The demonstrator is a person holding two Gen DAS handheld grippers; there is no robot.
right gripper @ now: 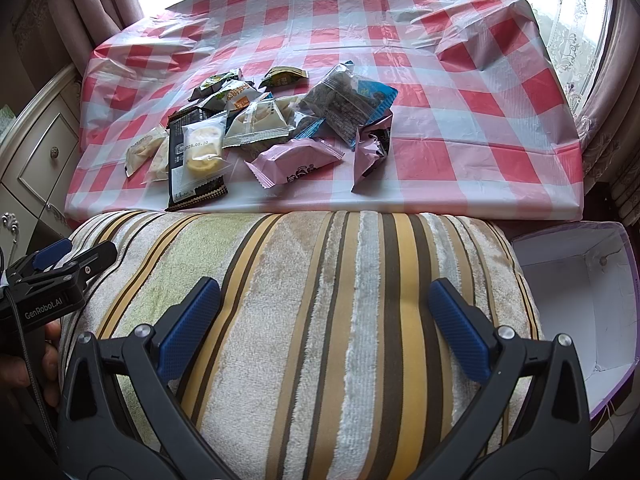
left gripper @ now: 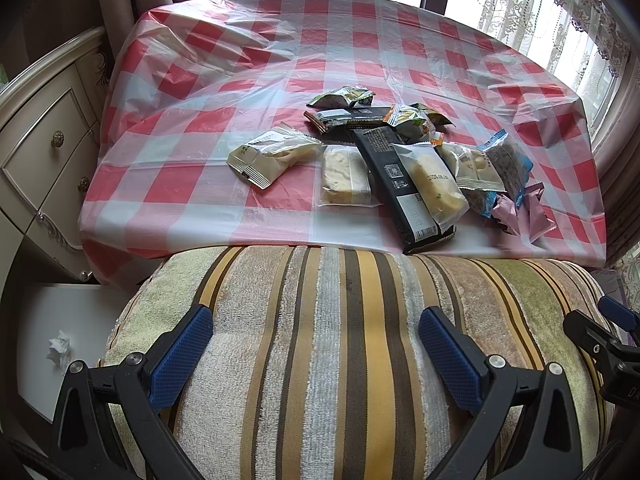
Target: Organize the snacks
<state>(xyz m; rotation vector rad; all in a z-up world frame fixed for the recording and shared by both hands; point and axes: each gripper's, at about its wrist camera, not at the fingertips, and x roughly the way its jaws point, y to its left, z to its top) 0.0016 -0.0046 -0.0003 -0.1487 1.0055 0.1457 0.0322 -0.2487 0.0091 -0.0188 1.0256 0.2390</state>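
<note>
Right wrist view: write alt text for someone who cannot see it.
A pile of wrapped snacks lies on a red-and-white checked tablecloth, beyond a striped cushion. The open right gripper hangs over the cushion, holding nothing. An open box sits at right; the left gripper shows at left.

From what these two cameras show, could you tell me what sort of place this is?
Most likely a room in a home, perhaps a bedroom or sitting room. An ornate cream drawer cabinet stands beside the table's red-checked plastic cloth, lace curtains hang at the window, and a striped towel-covered cushion sits in front.
</note>
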